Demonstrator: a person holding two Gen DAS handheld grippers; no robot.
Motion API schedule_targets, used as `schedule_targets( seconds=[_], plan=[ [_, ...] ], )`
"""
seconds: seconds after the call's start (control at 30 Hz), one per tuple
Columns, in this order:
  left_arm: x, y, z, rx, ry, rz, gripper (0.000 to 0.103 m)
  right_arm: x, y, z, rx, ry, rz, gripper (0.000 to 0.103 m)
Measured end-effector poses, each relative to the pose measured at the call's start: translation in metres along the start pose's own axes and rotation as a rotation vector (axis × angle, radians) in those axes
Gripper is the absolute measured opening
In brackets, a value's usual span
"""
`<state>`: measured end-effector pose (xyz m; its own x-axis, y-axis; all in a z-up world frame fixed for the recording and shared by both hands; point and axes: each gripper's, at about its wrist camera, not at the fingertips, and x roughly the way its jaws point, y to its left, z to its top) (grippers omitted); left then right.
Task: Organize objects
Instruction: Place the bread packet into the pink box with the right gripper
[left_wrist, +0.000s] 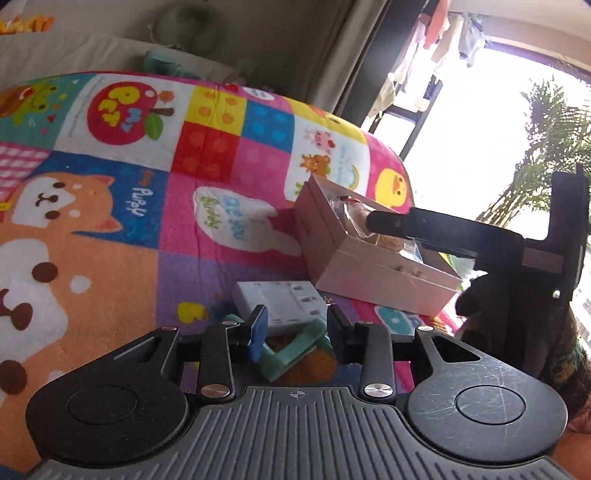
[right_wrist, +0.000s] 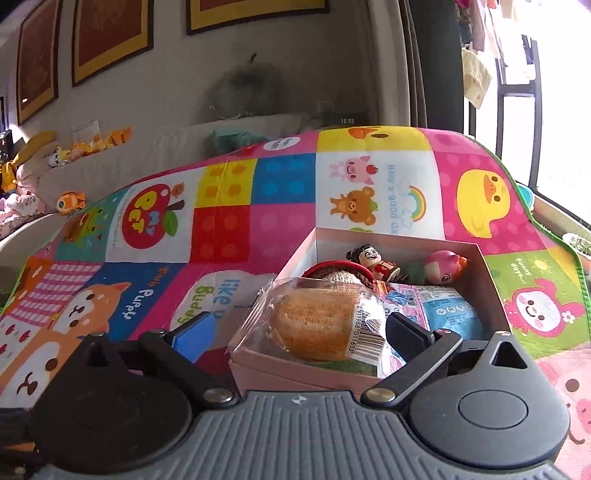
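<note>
Your right tool (right_wrist: 299, 332) hangs released, its fingers straddling the wrapped bun (right_wrist: 317, 325) at the near corner of the pink box (right_wrist: 295, 376). It looks light, soft and crinkly; pinch it gently across the middle. Your left tool (left_wrist: 295, 328) sits released around a mint clip (left_wrist: 291, 354).

Both grippers look alike: the left gripper (left_wrist: 295, 328) and right gripper (right_wrist: 301, 334) have a grey ribbed base across the lower frame, glossy black round discs at each lower corner, black link arms with silver screws, and one blue pad facing a black one.
</note>
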<state>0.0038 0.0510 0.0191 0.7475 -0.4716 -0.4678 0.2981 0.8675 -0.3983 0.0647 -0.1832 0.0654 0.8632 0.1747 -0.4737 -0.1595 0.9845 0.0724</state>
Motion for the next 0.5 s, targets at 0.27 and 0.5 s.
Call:
schedule_targets(
  seconds=[0.27, 0.5],
  plan=[
    [0.002, 0.000, -0.001, -0.005, 0.013, 0.030, 0.039, -0.023, -0.017, 0.010, 0.036, -0.091, -0.057, 0.094],
    [0.000, -0.002, -0.002, 0.013, 0.029, 0.043, 0.039, 0.024, -0.035, 0.007, 0.084, 0.049, -0.076, 0.085]
  ],
)
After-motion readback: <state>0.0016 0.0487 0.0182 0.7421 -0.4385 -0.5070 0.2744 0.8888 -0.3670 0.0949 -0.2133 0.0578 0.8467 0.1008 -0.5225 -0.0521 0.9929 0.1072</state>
